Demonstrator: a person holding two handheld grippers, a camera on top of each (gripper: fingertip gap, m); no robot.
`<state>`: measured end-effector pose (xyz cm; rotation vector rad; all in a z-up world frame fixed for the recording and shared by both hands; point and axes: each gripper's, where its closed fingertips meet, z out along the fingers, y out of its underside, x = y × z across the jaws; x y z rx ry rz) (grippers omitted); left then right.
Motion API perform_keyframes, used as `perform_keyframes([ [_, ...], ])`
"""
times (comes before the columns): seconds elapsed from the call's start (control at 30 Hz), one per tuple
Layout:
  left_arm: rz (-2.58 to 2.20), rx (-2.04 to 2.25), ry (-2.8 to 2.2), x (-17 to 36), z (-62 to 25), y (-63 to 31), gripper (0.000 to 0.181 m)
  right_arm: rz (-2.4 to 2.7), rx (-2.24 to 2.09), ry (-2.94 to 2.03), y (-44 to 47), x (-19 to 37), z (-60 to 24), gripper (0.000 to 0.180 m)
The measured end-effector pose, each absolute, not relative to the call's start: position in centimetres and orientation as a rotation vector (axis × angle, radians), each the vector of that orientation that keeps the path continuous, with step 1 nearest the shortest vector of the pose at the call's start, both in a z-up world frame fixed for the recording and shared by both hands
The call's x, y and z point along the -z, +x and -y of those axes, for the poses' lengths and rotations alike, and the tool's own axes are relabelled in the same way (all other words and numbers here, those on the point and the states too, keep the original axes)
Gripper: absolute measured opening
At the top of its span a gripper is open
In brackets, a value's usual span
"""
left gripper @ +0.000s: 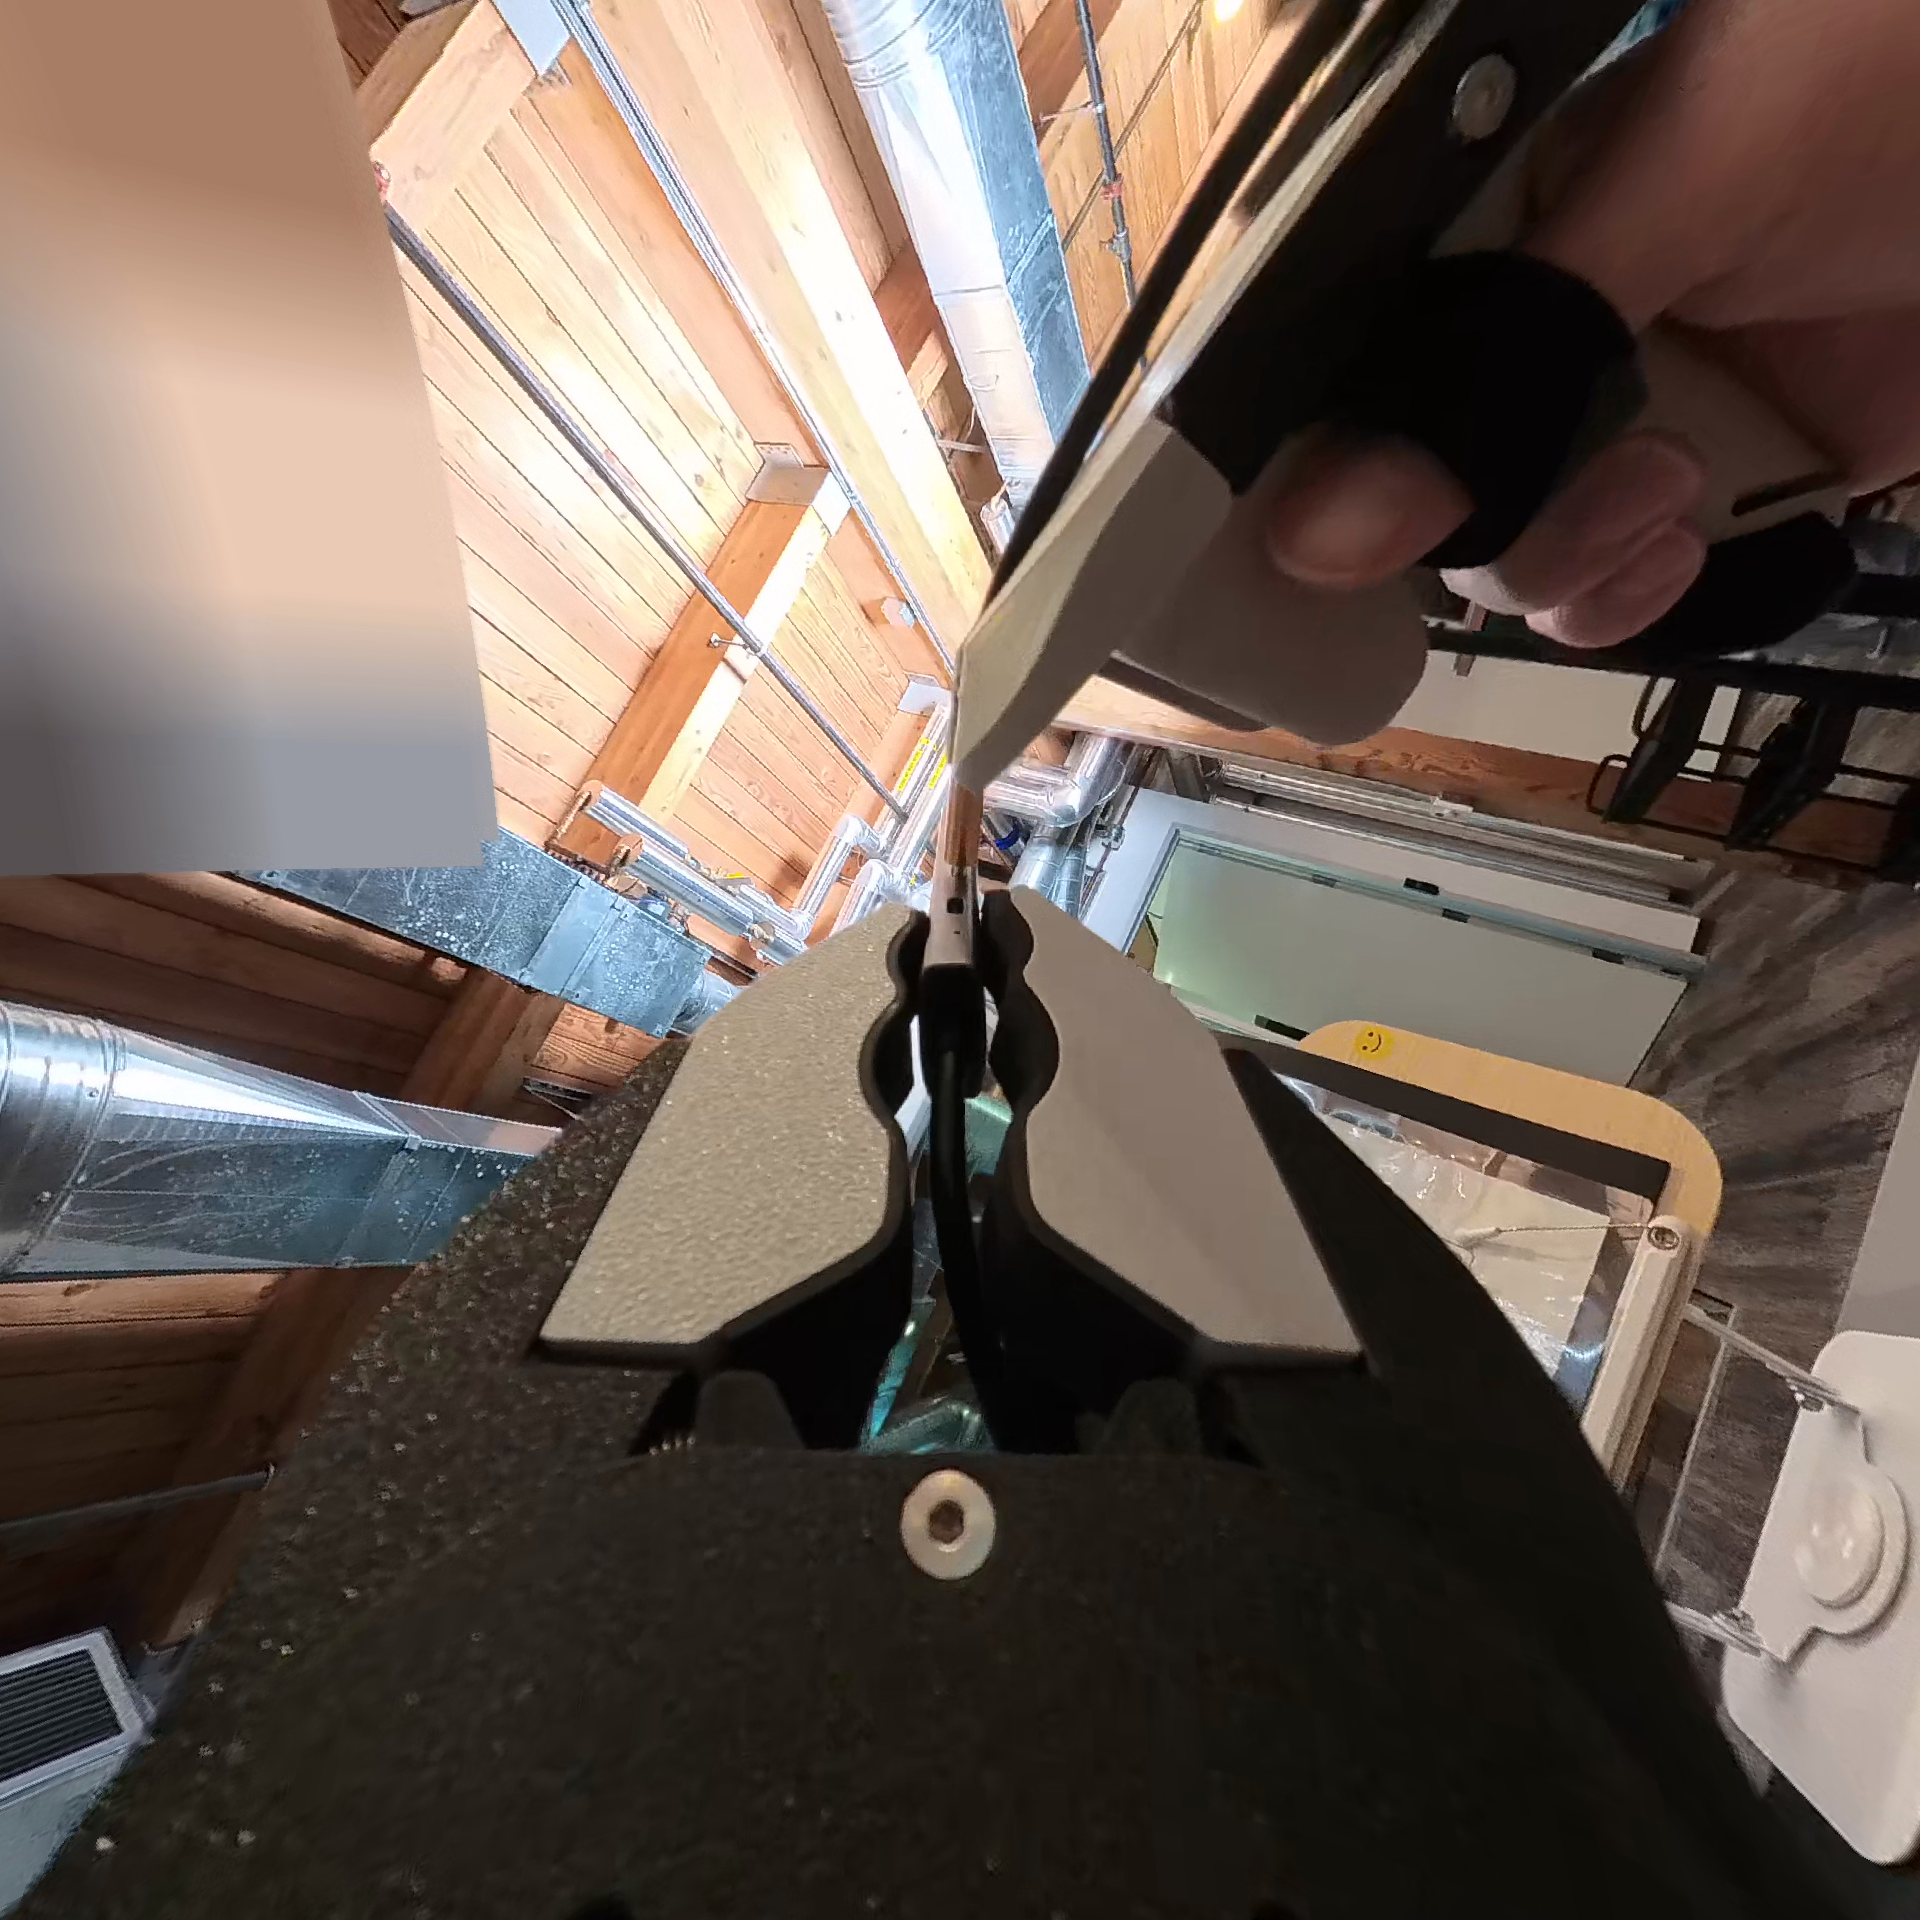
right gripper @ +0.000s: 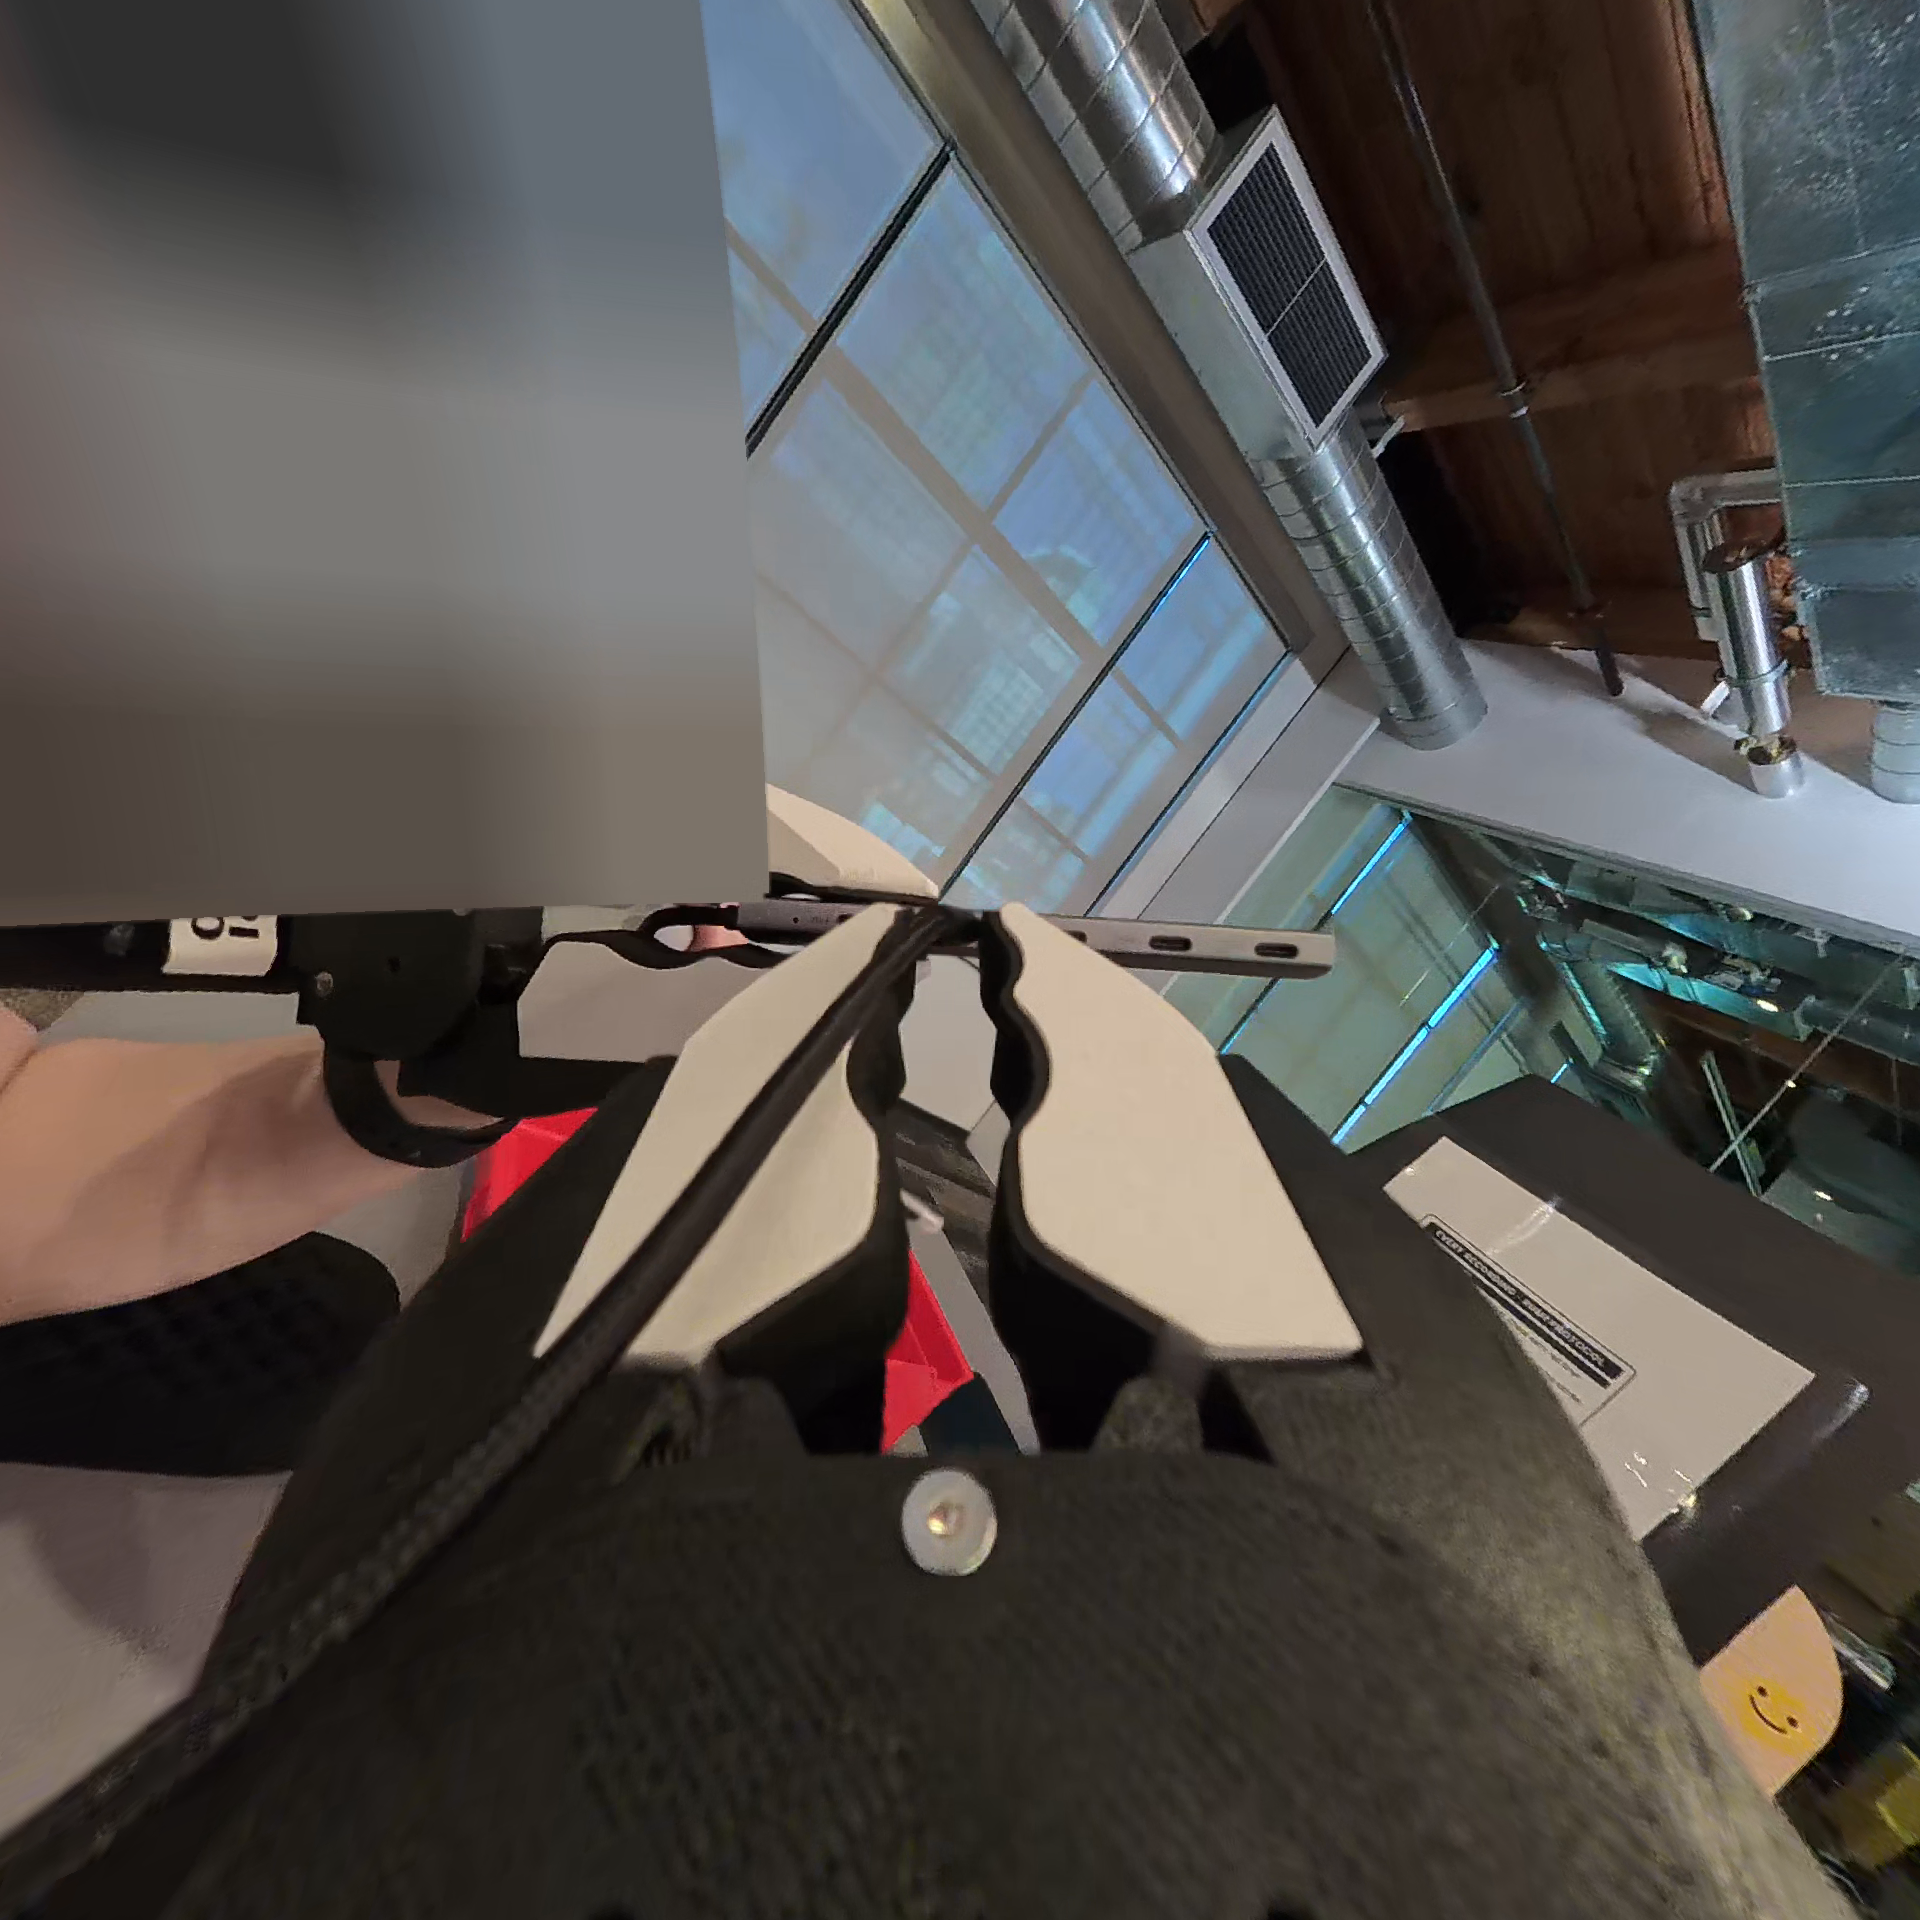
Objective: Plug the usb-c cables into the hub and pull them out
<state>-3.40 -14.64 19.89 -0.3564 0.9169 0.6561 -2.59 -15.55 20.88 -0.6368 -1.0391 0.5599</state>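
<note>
1. Plug status first: the left gripper [left gripper: 951, 914] has its two fingers pressed together on a usb-c plug [left gripper: 948, 940], silver shell up front, black sleeve behind. Its black cable [left gripper: 951, 1195] drops back between the fingers toward the camera.
2. From the left wrist view the plug's nose points straight up at the tip of the right gripper [left gripper: 1091, 623], which a hand [left gripper: 1714, 260] holds, coming in from the upper right. The contact spot is too thin to make out.
3. The hub [right gripper: 1195, 948] is a slim grey bar lying crossways at the fingertips of the right gripper [right gripper: 945, 920], with a row of ports showing on the stretch sticking out to the right.
4. Right gripper's fingers sit a little apart at the tips. Honestly can't tell whether they're pinching anything, since it's all dark in that gap.
5. A second black cord [right gripper: 748, 1132] runs diagonally over the right gripper's left finger and meets the hub right at the tips.
6. The left gripper [right gripper: 686, 940] shows at the hub's left end in that view.
7. Both cameras are tilted up at a wooden ceiling [left gripper: 623, 416] and windows [right gripper: 987, 520].
</note>
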Motion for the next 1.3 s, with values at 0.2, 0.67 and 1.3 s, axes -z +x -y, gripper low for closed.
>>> perform_keyframes([
  [0.2,-0.923,-0.642,-0.366,-19.9,14.5,-3.2,0.010,1.036,-0.517,-0.610,-2.4,-20.9,15.6,0.013],
  [0.67,-0.902,-0.560,-0.406,-20.4,14.4,-3.4,0.009,0.916,-0.295,-0.496,-2.7,-21.7,16.2,0.012],
  [1.3,-0.914,-0.744,-0.353,-20.2,13.5,-3.8,0.010,0.920,-0.376,-0.623,-3.0,-21.5,14.7,0.013],
])
